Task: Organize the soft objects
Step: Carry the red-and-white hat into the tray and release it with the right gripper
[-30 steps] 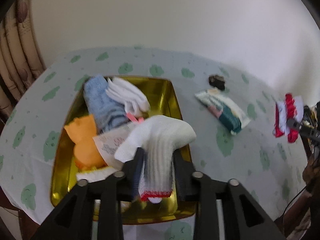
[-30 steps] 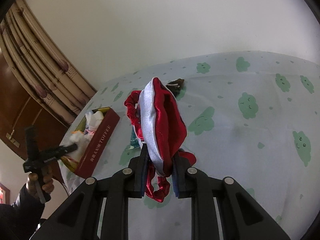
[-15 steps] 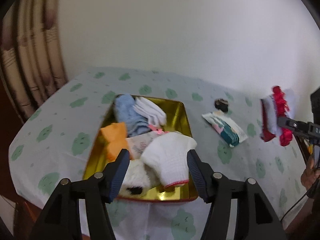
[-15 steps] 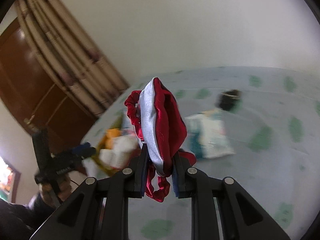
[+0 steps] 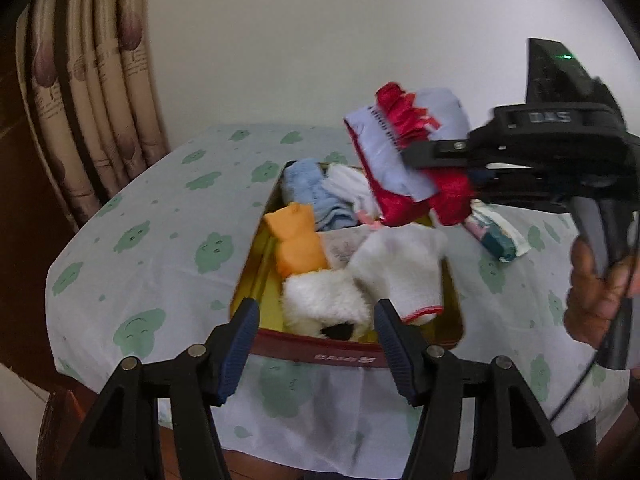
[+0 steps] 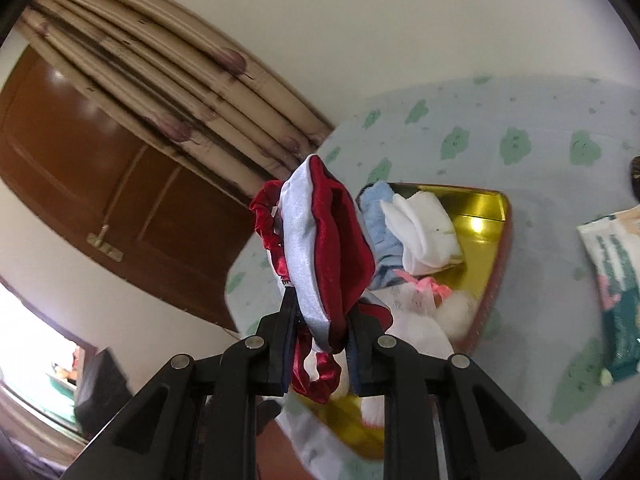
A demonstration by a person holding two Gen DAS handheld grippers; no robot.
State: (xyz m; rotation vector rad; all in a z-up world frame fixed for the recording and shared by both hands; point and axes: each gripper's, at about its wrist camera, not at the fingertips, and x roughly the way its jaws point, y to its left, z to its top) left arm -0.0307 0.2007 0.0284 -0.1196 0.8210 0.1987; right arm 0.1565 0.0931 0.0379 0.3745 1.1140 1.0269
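right claw (image 6: 318,354): clamped on the red and pale blue satin cloth (image 6: 320,248), which stands up between the jaws and hangs a red frill below them; gripped low so the bulk rides clear of what lies underneath
cloth: in the left wrist view it hangs in the air (image 5: 404,156) over the far end of the tin (image 5: 450,312), touching nothing in it; judged to be on its way in with the other soft things
left claw (image 5: 316,344): jaws half wide, nothing between them, having just been opening; it sits back at the near edge of the tin, just above the rim, most likely to leave the space over the tin free for the right claw
tin: gold inside, red wall outside, on the worktop (image 5: 160,216) near its front edge; serves as the collecting place
already in the tin: blue sock (image 5: 308,188) and folded white cloth (image 5: 352,192) at the far end, orange toy (image 5: 298,242) by the left wall, white sock (image 5: 400,268) with red trim and a white plush (image 5: 324,304) at the near end
free room: little; bare gold shows mainly at the far right corner (image 6: 480,216), so the cloth will probably end up on top of the pile
left out: a packet (image 5: 496,236) on the worktop right of the tin, apart from it
risk: slick satin may slide off the heap and over the rim
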